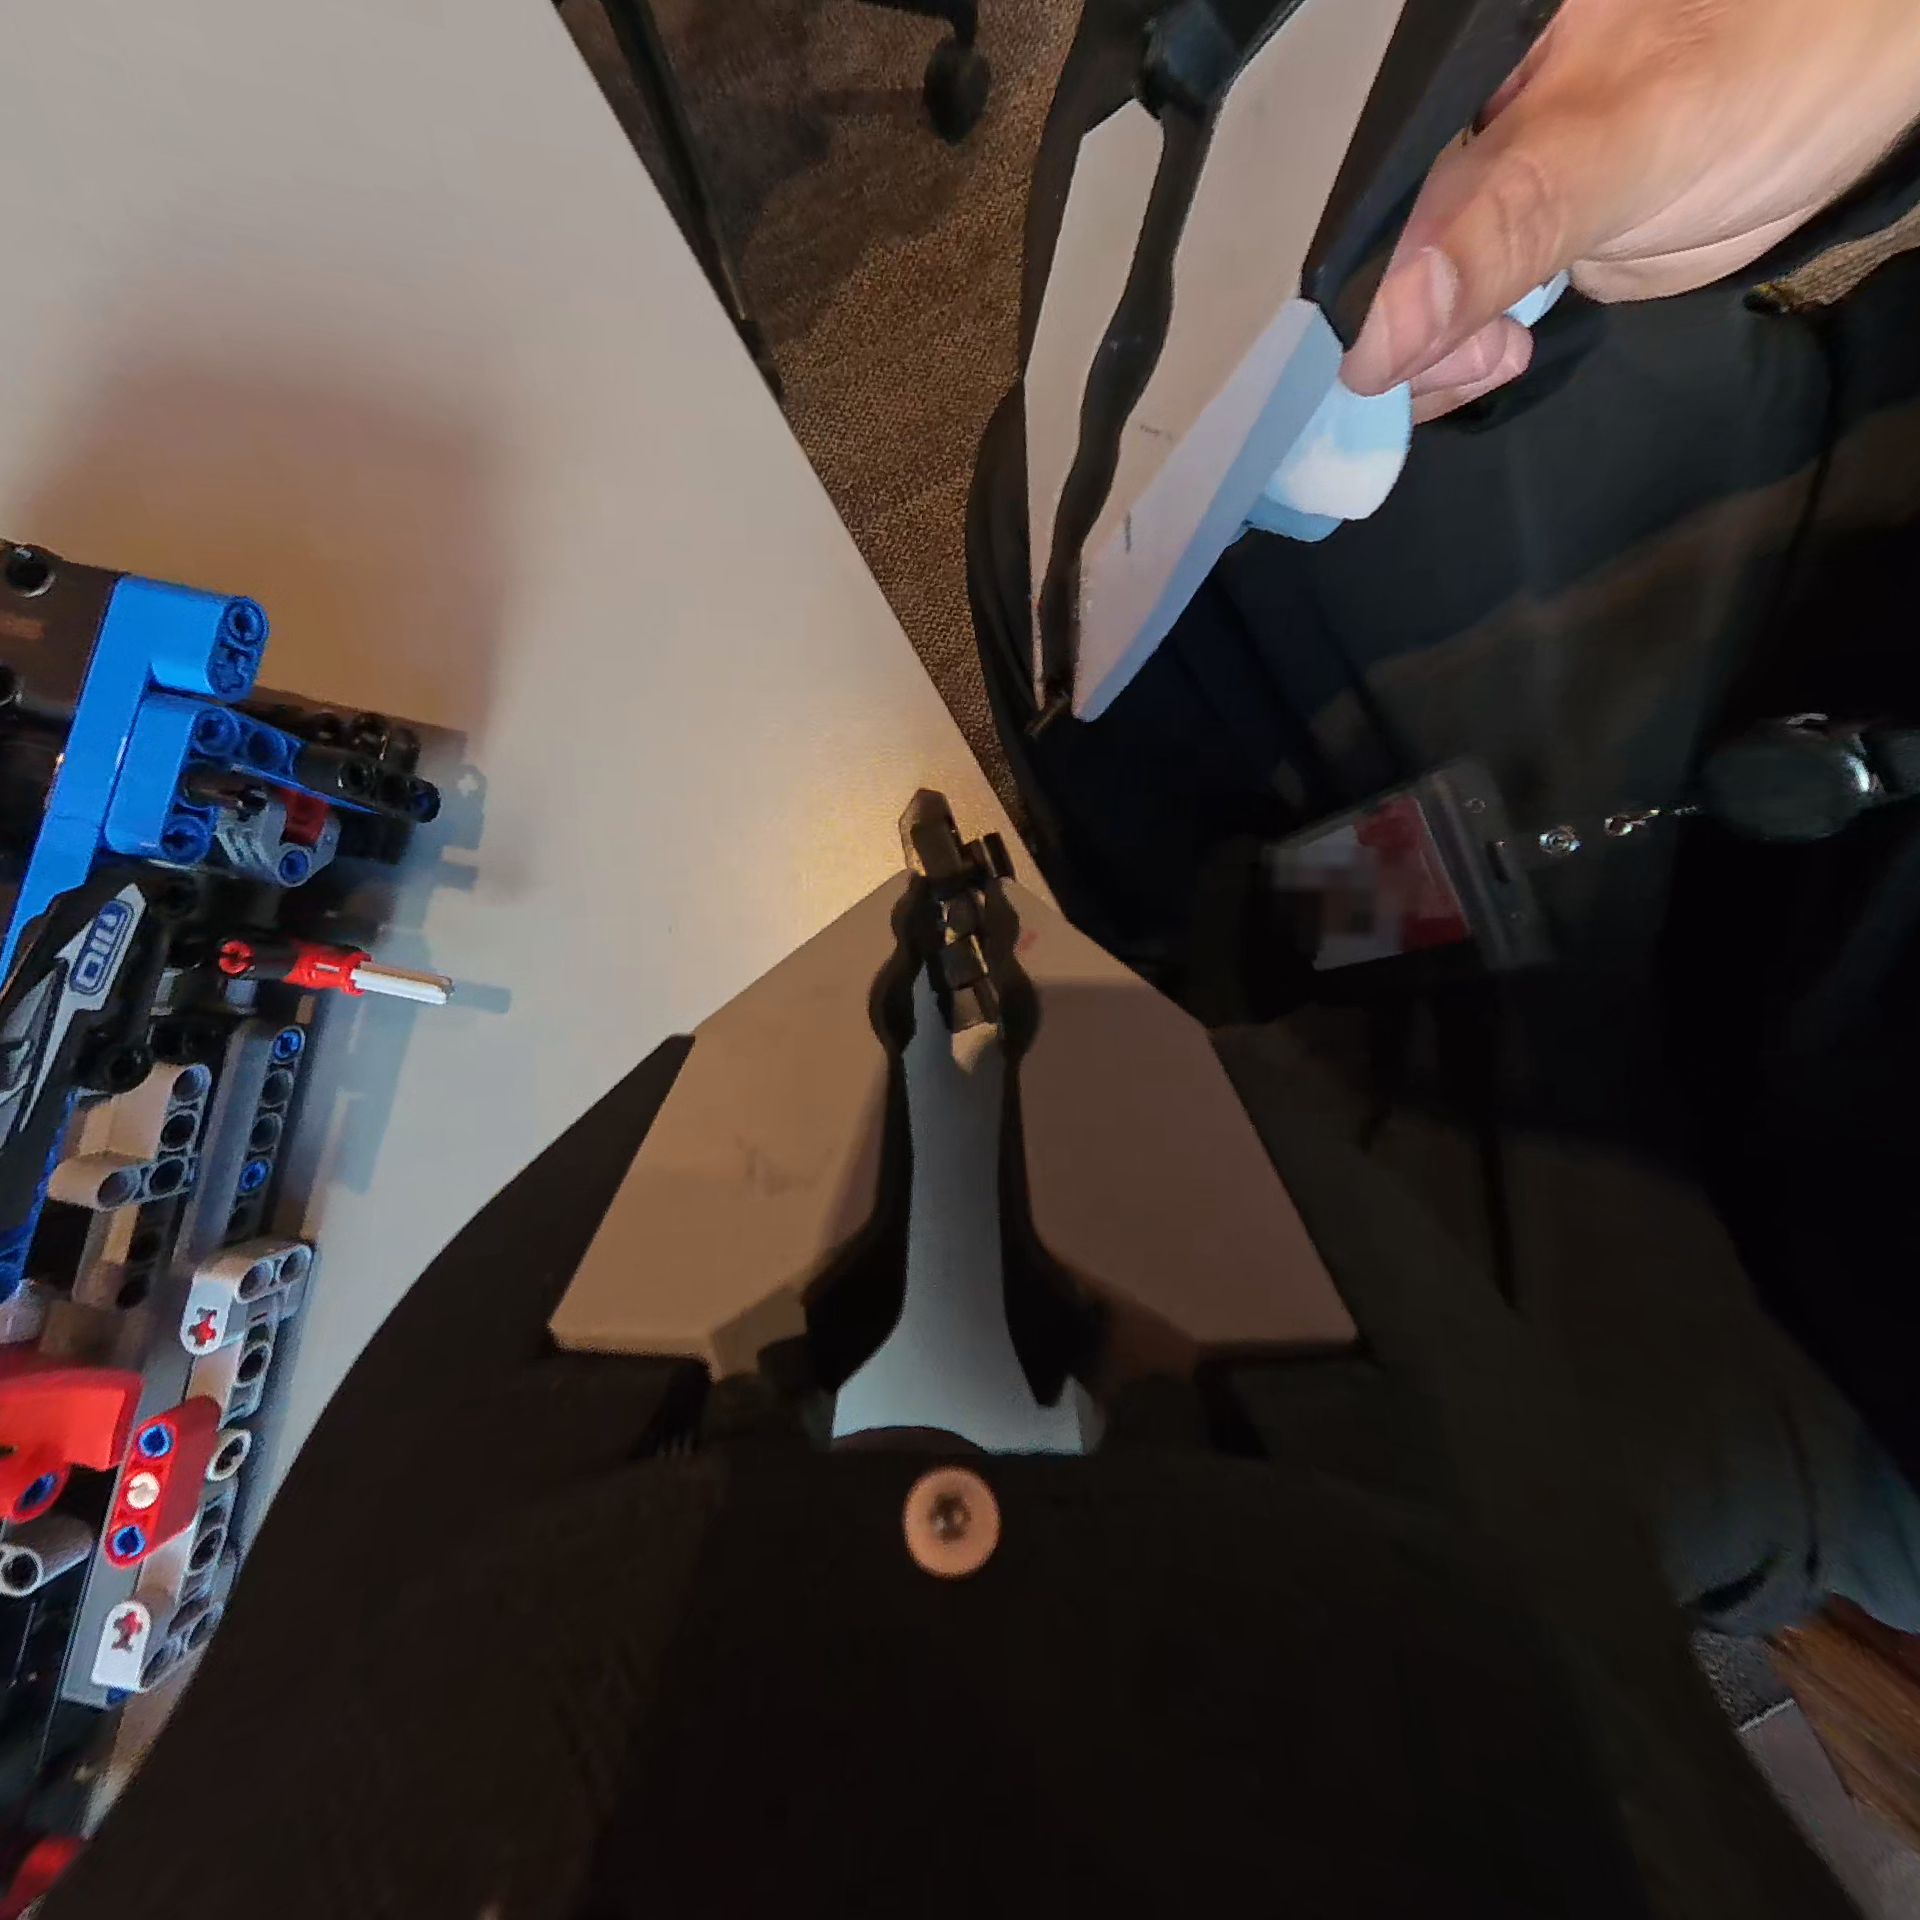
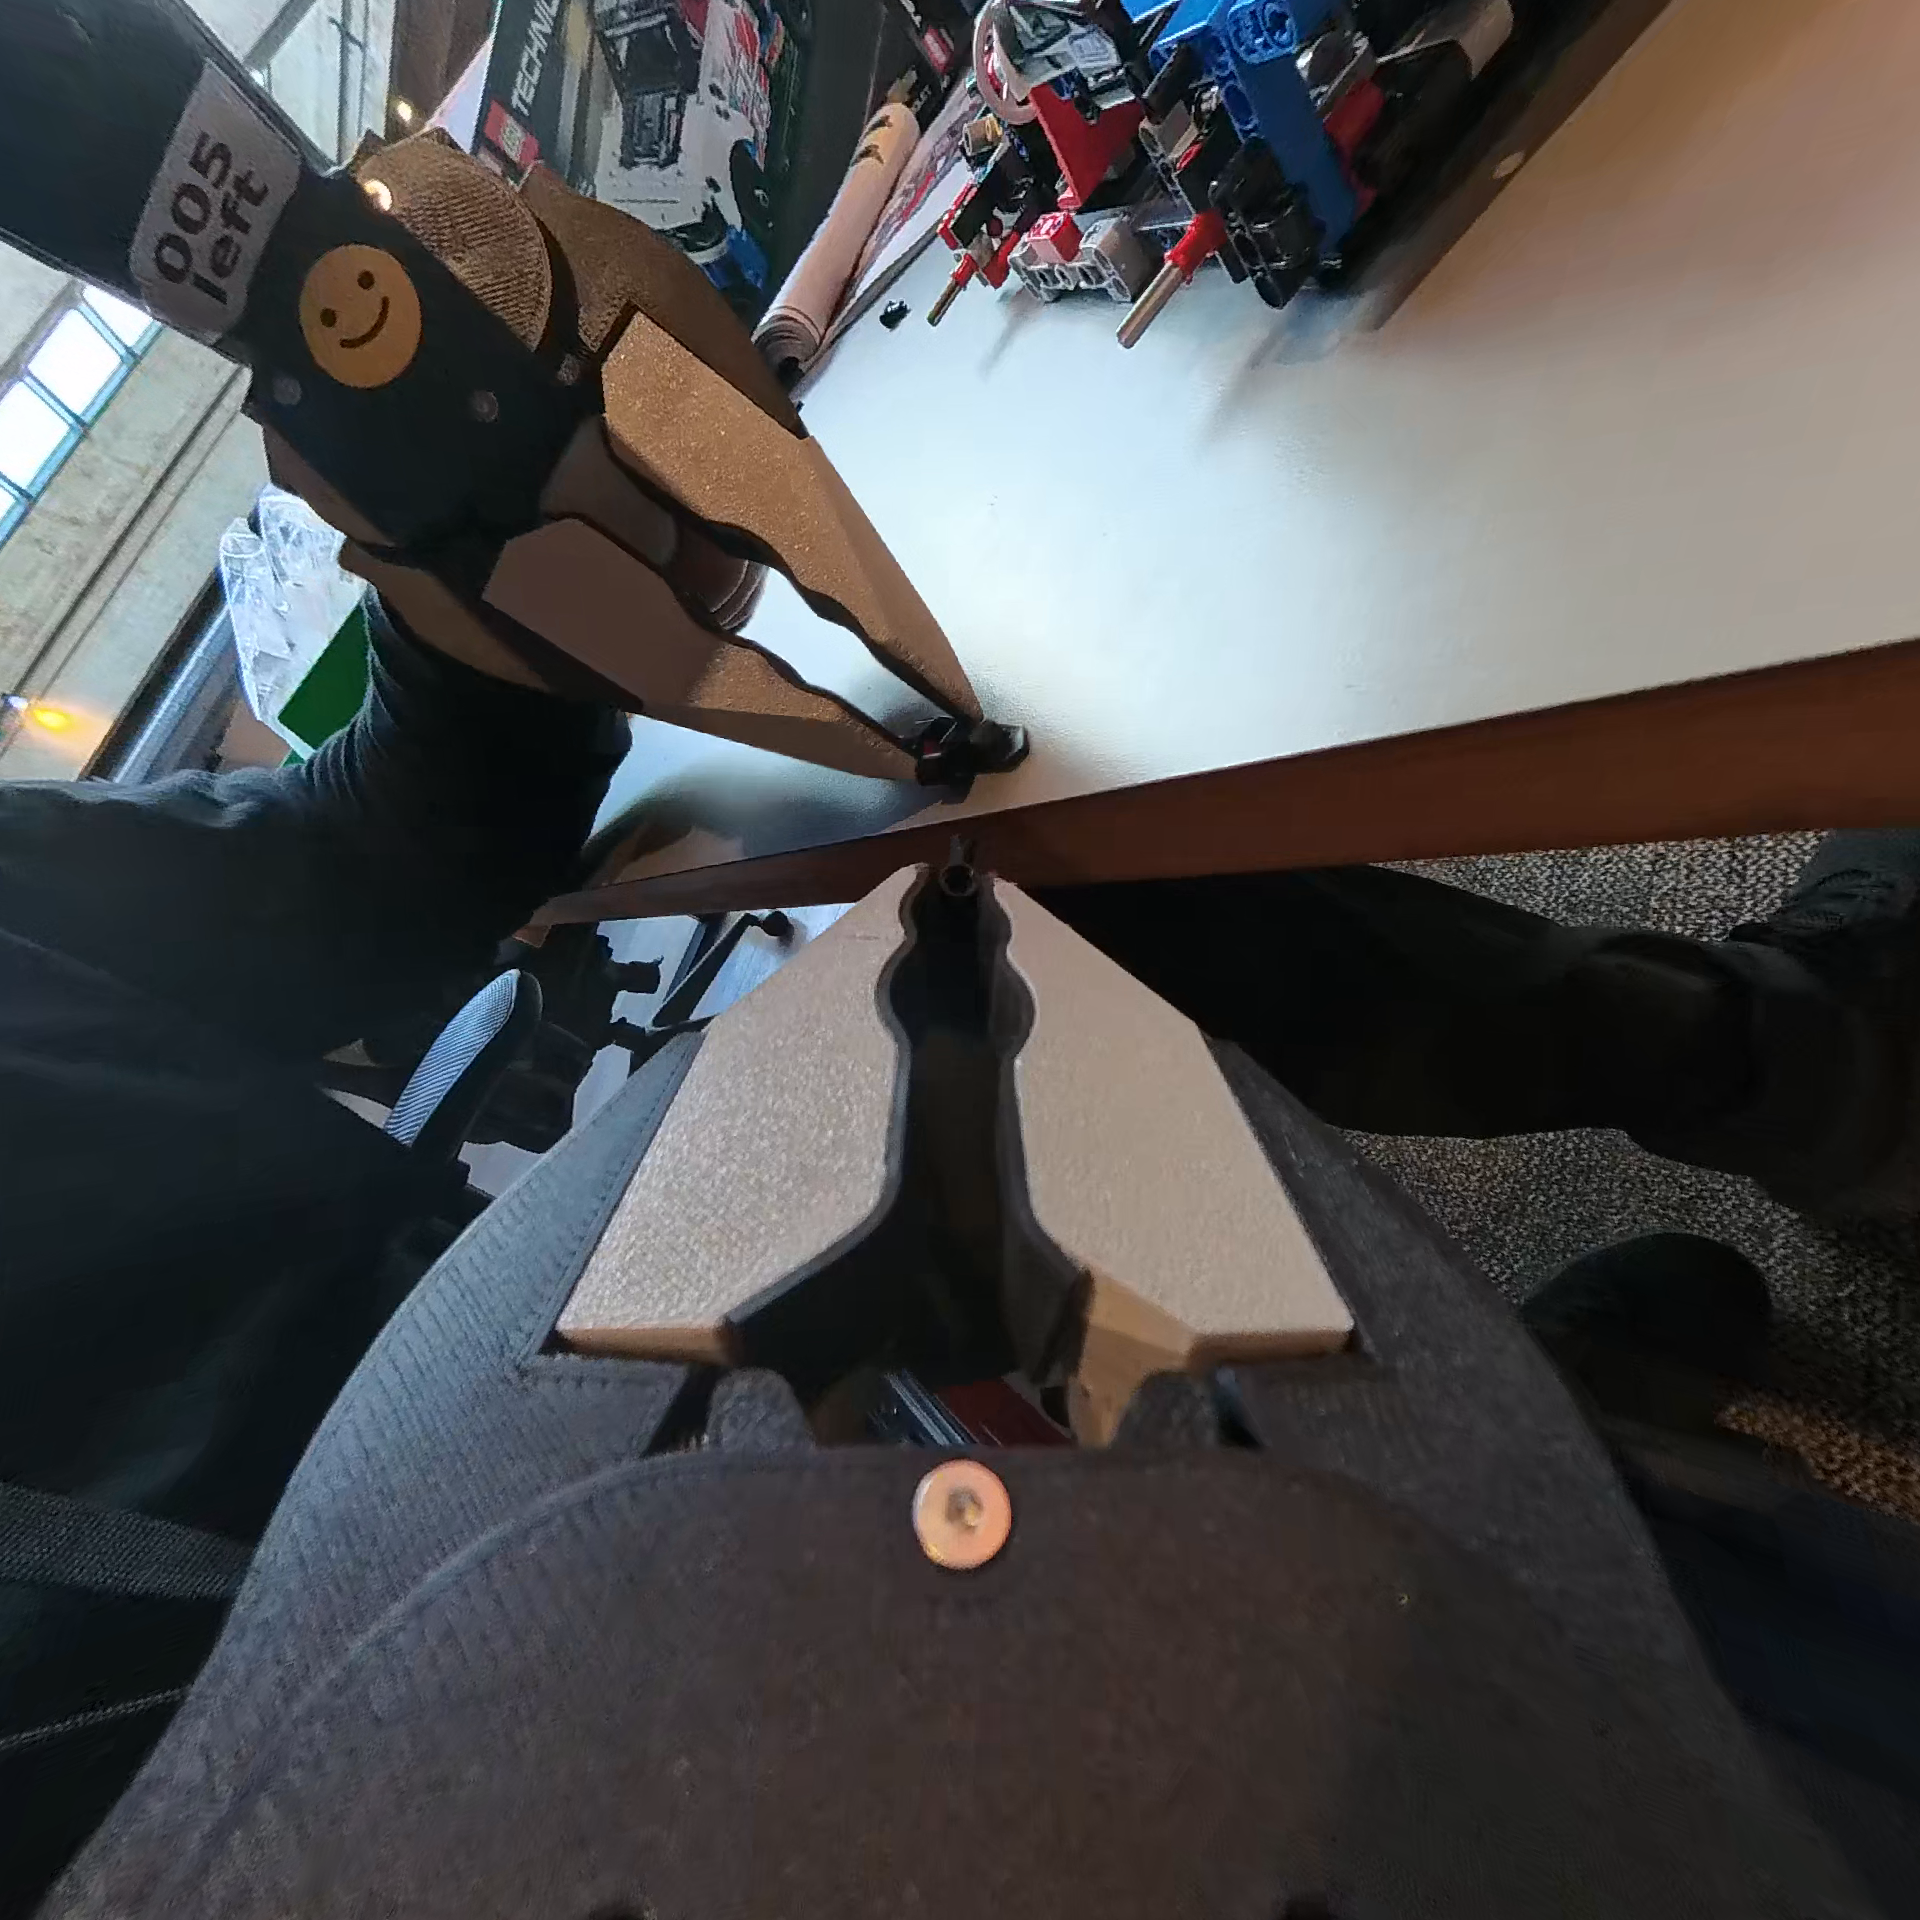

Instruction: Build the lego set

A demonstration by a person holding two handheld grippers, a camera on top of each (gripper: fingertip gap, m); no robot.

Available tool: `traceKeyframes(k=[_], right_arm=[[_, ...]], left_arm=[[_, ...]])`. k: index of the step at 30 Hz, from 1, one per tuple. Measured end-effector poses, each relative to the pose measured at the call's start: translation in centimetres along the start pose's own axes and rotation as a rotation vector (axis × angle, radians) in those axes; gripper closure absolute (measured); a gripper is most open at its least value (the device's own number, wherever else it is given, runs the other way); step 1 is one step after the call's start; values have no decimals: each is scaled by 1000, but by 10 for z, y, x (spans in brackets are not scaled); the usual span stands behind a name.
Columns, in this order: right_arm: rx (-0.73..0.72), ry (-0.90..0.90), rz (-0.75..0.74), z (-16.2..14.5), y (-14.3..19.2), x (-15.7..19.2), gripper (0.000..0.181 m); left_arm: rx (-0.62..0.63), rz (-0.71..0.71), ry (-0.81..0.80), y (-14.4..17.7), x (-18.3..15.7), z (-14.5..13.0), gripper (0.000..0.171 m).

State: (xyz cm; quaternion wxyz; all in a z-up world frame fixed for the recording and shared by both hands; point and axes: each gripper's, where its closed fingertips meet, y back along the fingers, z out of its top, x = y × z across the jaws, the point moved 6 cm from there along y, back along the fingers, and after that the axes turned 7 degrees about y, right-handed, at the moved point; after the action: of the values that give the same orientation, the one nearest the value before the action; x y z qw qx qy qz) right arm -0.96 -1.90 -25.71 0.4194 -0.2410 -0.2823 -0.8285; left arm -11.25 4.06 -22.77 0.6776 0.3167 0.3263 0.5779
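Note:
My left gripper (image 1: pixel 954 920) is shut on a small black lego connector piece (image 1: pixel 948 847), which rests at the near edge of the white table (image 1: pixel 582 520). The right wrist view shows this gripper (image 2: pixel 940 758) with the piece (image 2: pixel 992 740) touching the tabletop. My right gripper (image 2: pixel 961 883) is shut on a small black pin (image 2: pixel 957 879), just below the table's brown edge (image 2: pixel 1455 779) and close to the left gripper's tips. It also shows in the left wrist view (image 1: pixel 1060 707), held by a hand (image 1: pixel 1621 177). The partly built blue, red and grey model (image 1: pixel 156 1039) stands left; it also shows far off in the right wrist view (image 2: pixel 1195 156).
A red axle with a white tip (image 1: pixel 343 971) sticks out of the model toward the grippers. A lego box (image 2: pixel 644 104), a rolled paper (image 2: pixel 831 260) and a small loose black part (image 2: pixel 891 310) lie at the table's far end. Carpet (image 2: pixel 1662 1195) and chair wheels (image 1: pixel 956 83) lie below. The grippers are tip to tip, or close to it.

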Motion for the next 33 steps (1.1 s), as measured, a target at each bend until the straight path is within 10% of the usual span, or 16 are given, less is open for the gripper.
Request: traceKeyframes(k=[33], right_arm=[[-552,-664,117,-25,-10,-1,178]], left_arm=[[-185,-57,-60,-13,-4,4,165]])
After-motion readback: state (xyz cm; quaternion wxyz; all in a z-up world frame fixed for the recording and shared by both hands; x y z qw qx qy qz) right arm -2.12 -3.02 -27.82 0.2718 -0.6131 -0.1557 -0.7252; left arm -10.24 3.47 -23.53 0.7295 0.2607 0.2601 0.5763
